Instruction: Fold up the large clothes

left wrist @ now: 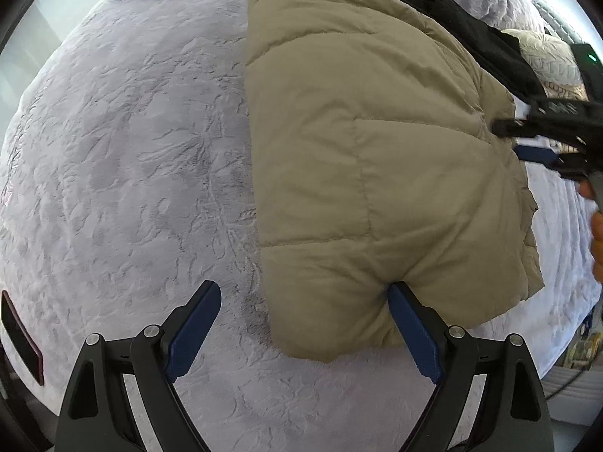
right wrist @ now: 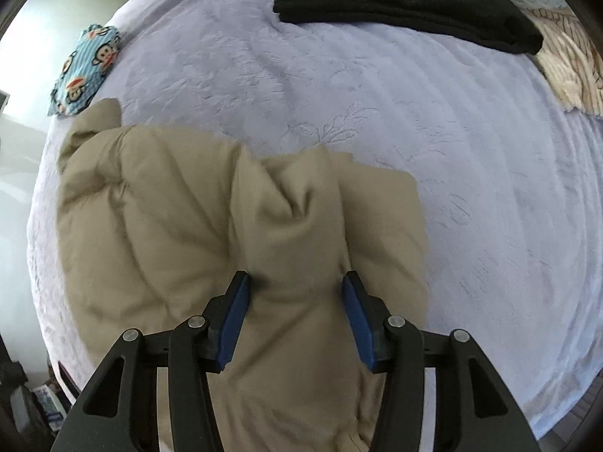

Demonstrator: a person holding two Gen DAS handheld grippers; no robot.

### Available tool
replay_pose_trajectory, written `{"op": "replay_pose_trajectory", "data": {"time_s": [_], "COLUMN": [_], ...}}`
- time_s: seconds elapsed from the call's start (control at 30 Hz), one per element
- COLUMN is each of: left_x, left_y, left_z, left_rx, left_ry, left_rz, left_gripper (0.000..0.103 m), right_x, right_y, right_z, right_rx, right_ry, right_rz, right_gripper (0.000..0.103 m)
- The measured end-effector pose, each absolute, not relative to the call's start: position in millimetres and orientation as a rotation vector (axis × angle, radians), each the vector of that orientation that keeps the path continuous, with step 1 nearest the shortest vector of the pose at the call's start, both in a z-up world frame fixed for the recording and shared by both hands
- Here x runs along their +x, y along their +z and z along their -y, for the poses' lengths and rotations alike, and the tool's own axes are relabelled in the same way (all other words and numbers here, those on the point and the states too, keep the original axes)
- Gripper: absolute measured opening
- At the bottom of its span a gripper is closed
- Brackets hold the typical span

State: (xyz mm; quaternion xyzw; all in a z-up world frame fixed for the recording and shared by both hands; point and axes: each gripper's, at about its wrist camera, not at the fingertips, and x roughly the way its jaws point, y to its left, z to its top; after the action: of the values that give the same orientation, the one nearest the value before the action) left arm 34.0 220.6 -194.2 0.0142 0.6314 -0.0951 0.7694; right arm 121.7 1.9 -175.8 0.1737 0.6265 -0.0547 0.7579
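A tan puffer jacket (left wrist: 377, 158) lies folded on the lilac bedspread (left wrist: 132, 150). My left gripper (left wrist: 301, 293) hangs wide open over the jacket's near left corner. Its right finger (left wrist: 410, 324) pokes into the jacket's near edge, while the other finger is over bare bedspread. In the right wrist view a puffy fold of the jacket (right wrist: 294, 226) bulges up between the fingers of my right gripper (right wrist: 296, 282), which stands half open around it. The right gripper (left wrist: 522, 141) also shows at the jacket's far right edge, with a hand behind it.
A black garment (right wrist: 407, 3) lies folded at the far side of the bed, beside striped cream bedding (right wrist: 565, 67). A blue cartoon-print pillow (right wrist: 83, 71) sits at the far left corner. The bed's near edge (left wrist: 22, 339) runs at lower left.
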Motion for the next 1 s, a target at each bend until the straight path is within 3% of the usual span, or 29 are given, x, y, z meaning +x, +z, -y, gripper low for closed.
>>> {"op": "replay_pose_trajectory", "data": {"time_s": [0.27, 0.57, 0.6, 0.87, 0.97, 1.0], "left_x": [21.8, -0.3, -3.3, -30.0, -40.7, -43.2], "left_y": [-177.6, -139.6, -134.8, -87.9, -65.6, -57.0], "left_z": [-223.7, -215.9, -214.4, -199.2, -194.0, -193.6], "left_rx": [0.015, 0.001, 0.004, 0.004, 0.018, 0.018], "left_ry": [-0.191, -0.142, -0.135, -0.081, -0.058, -0.046], "left_rz": [-1.340, -1.240, -1.229, -1.153, -1.119, -1.102], "left_gripper": [0.091, 0.092, 0.103, 0.103, 0.103, 0.103], "right_x": [64.0, 16.5, 12.2, -13.1, -16.2, -17.3], "right_y": [-156.0, -139.1, -134.8, -87.9, -68.0, -60.5], "right_z": [3.3, -1.9, -0.4, -0.4, -0.9, -1.1], "right_rx": [0.421, 0.388, 0.385, 0.286, 0.250, 0.238], "right_ry": [-0.061, 0.002, 0.008, 0.035, 0.033, 0.035], "right_rz": [-1.396, -1.392, -1.383, -1.286, -1.220, -1.185], "right_gripper": [0.057, 0.067, 0.072, 0.080, 0.093, 0.103]}}
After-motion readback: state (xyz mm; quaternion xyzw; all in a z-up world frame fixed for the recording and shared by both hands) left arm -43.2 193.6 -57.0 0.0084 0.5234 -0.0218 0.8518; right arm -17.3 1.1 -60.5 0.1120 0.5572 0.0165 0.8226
